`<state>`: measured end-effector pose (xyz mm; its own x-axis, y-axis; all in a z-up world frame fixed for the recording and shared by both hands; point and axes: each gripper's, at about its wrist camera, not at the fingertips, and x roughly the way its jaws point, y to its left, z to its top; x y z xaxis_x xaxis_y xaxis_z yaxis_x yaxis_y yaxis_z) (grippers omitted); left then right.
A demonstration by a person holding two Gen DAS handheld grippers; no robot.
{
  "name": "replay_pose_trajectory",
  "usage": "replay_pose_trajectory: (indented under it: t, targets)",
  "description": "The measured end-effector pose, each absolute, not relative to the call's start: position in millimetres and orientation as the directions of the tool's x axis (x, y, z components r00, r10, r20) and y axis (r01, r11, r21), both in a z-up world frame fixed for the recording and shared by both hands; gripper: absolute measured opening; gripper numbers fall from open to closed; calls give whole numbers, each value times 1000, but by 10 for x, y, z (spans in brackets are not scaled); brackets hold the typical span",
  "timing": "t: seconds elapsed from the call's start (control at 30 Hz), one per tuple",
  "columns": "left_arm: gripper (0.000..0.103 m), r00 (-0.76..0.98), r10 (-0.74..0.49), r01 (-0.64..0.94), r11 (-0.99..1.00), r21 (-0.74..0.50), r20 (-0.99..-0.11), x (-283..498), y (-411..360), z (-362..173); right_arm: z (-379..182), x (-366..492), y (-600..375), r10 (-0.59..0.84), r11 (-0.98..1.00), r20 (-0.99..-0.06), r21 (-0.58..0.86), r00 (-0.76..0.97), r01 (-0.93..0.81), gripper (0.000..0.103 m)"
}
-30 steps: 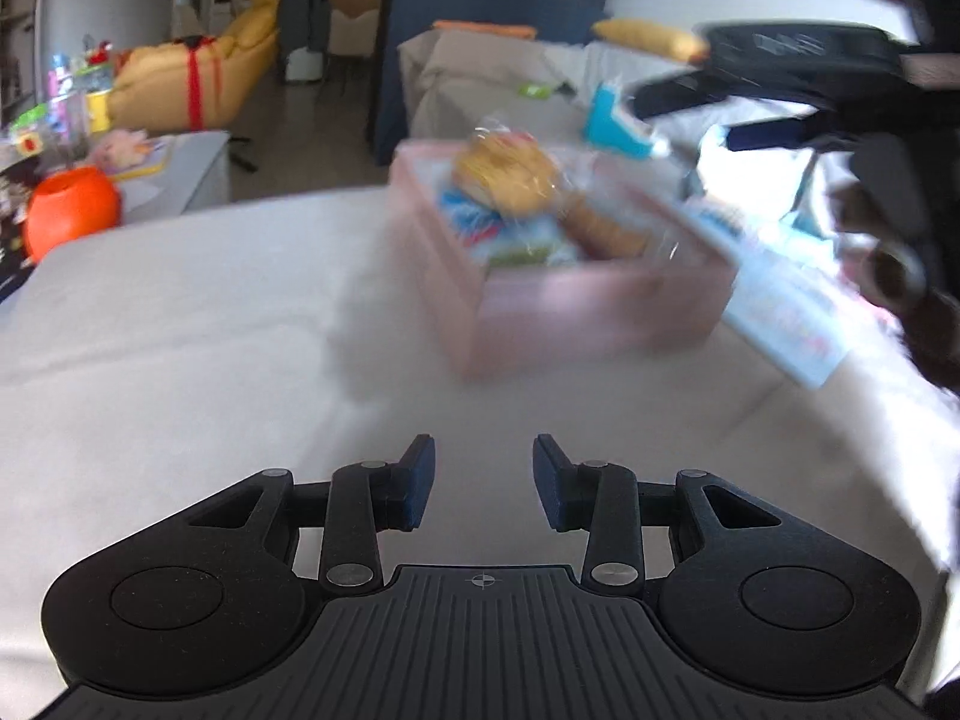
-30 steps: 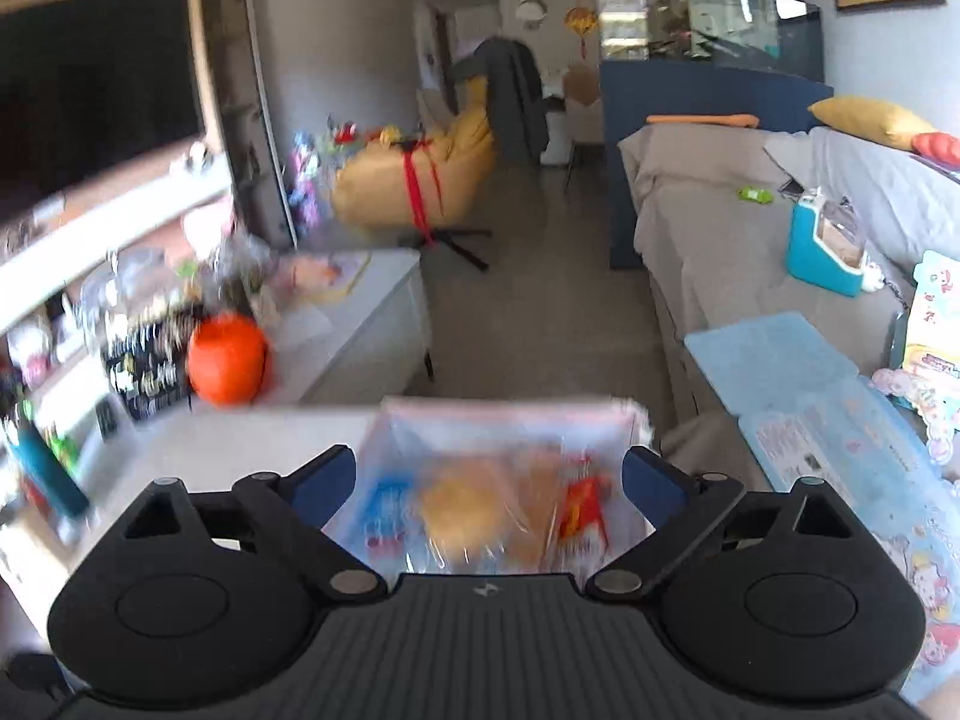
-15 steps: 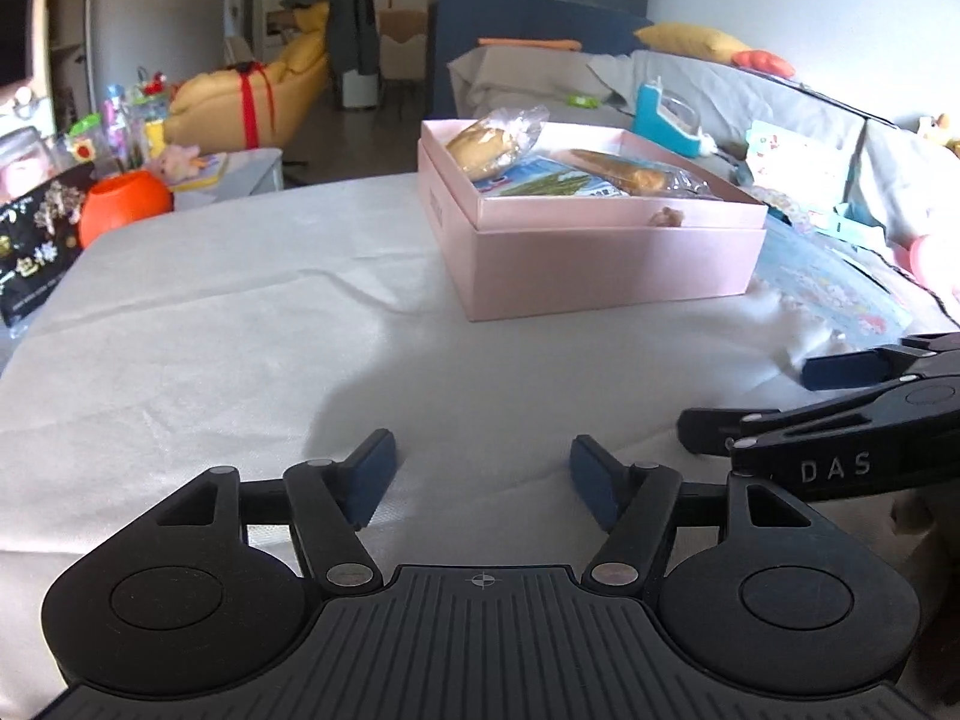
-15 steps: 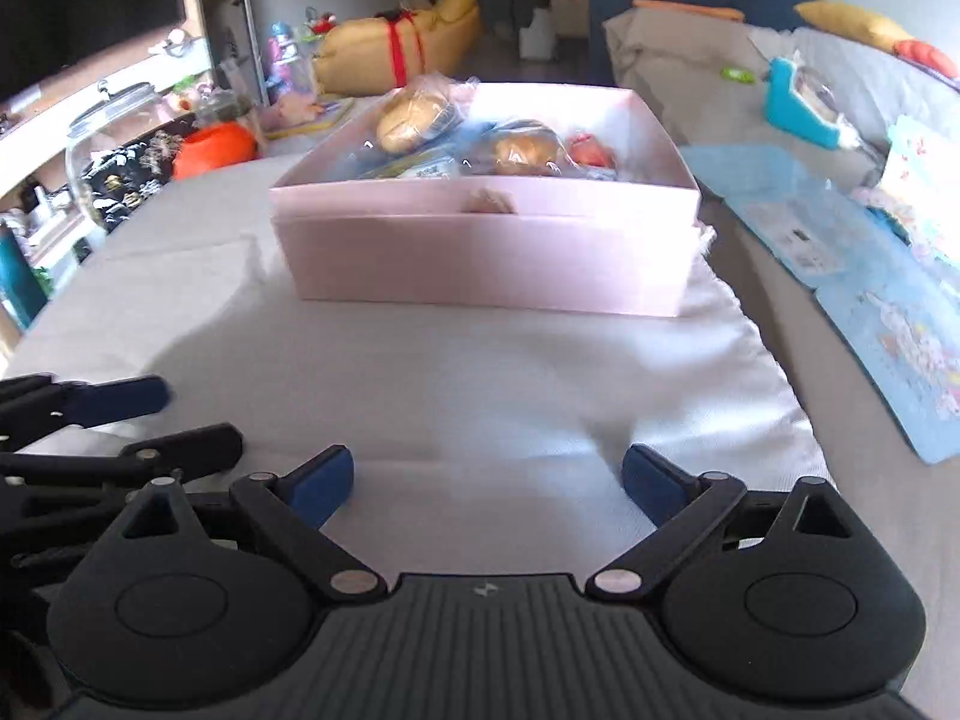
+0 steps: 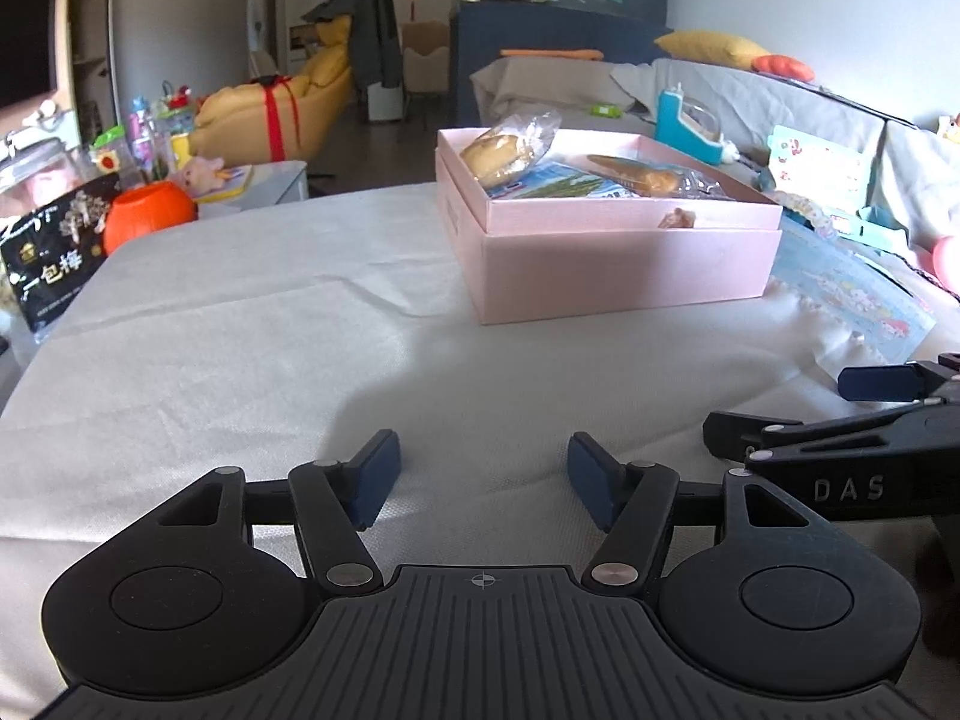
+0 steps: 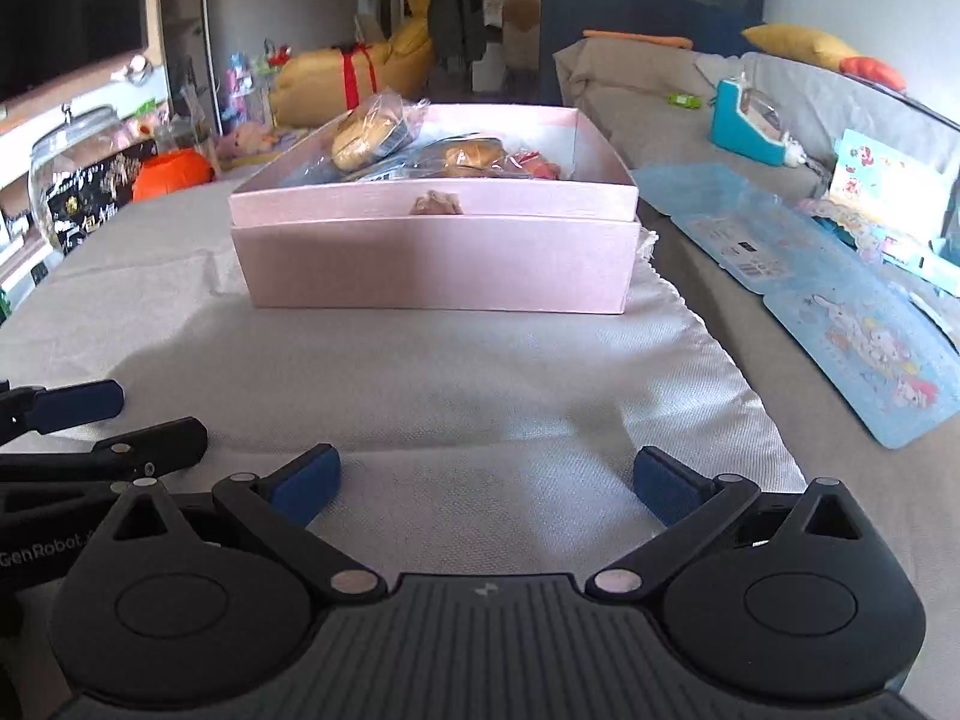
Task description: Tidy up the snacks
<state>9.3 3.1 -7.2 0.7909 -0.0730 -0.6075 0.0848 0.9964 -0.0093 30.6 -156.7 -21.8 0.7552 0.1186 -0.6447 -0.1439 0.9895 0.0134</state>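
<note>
Sunlit living-room clutter frames a bench (image 5: 240,360) draped in a pale grey cloth, and both tools sit low at its near edge. From the left gripper (image 5: 480,480) outward: its blue pads stand moderately apart and are closing slightly, with only cloth between them; the right gripper (image 6: 486,480) has its jaws spread very wide and opening, also with nothing between them. Neither holds anything. Ahead of both, well apart from the fingertips, stands the pink box (image 6: 432,264), nested in what looks like its own lid or base, and the wrapped snacks (image 6: 366,132) already lie inside it: a bun in clear film, a long pastry and some flat packets. No loose snack shows on the cloth, so the sorting looks close to finished or paused. What could go wrong: the bun rides high above the rim on the left side, so a careless reach could knock it out, and a pad dragged along the creased cloth could tug the box with it. Crinkly film may also slip from a wide grip. The left wrist view alone shows the black printed bag (image 5: 48,264) at the far left edge and the right tool from its side; the right wrist view alone shows a red packet (image 6: 540,168) in the box, the glass jar (image 6: 78,174) and the blue sheets (image 6: 864,354) on the sofa.
</note>
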Motion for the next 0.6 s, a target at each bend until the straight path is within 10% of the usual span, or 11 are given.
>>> replay_pose_trajectory:
  t: [0.6]
  targets:
    - [69,791,-73,84,996,-11,-608,93,35,-70,-220,290,-1566,117,990,-637,15,762,-139,103]
